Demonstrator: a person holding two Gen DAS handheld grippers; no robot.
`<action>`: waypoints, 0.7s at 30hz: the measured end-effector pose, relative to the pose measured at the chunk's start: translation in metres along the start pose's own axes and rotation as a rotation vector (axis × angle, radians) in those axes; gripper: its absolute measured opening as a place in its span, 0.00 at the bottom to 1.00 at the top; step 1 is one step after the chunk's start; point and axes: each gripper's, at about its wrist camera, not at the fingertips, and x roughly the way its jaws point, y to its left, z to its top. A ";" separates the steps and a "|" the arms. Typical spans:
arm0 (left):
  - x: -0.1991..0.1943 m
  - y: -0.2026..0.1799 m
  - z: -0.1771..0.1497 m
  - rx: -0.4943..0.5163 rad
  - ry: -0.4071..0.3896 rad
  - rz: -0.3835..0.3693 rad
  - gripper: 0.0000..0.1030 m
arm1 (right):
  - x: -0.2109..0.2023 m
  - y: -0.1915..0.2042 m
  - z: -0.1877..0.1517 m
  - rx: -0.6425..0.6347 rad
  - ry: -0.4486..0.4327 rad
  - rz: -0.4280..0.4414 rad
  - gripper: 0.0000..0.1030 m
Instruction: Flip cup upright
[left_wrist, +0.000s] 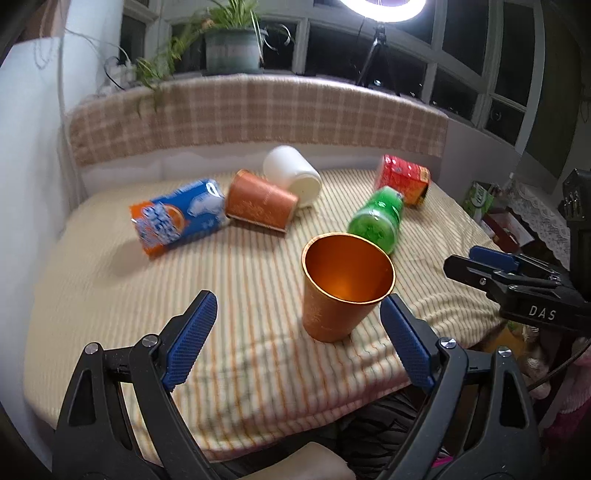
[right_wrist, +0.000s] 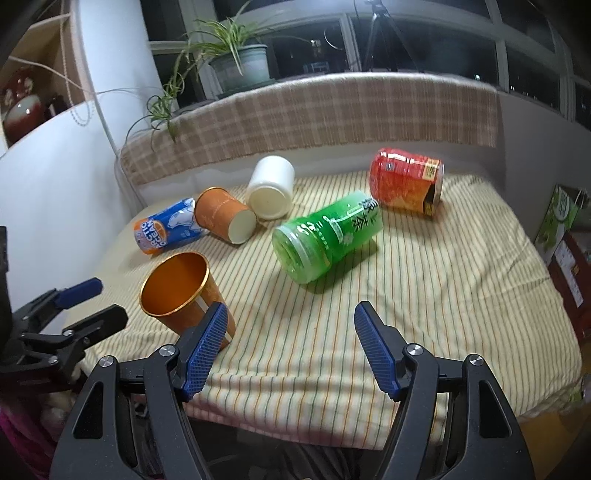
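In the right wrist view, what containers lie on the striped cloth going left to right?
Blue can → upright orange cup → lying orange cup → white cup → green bottle → red bottle.

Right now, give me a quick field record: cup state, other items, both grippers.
cup: orange cup upright, mouth up, on striped cloth
lying on side: blue can, orange container, white container, green bottle, red bottle
left gripper: open, cup near its right finger, not gripped
right gripper: open, holding nothing
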 end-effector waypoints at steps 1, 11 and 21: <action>-0.005 0.000 0.000 0.004 -0.020 0.014 0.89 | -0.002 0.002 0.000 -0.009 -0.011 -0.007 0.70; -0.049 0.006 0.003 -0.020 -0.249 0.183 1.00 | -0.022 0.023 0.006 -0.091 -0.145 -0.106 0.77; -0.065 0.010 0.003 -0.023 -0.320 0.269 1.00 | -0.038 0.030 0.008 -0.096 -0.270 -0.197 0.78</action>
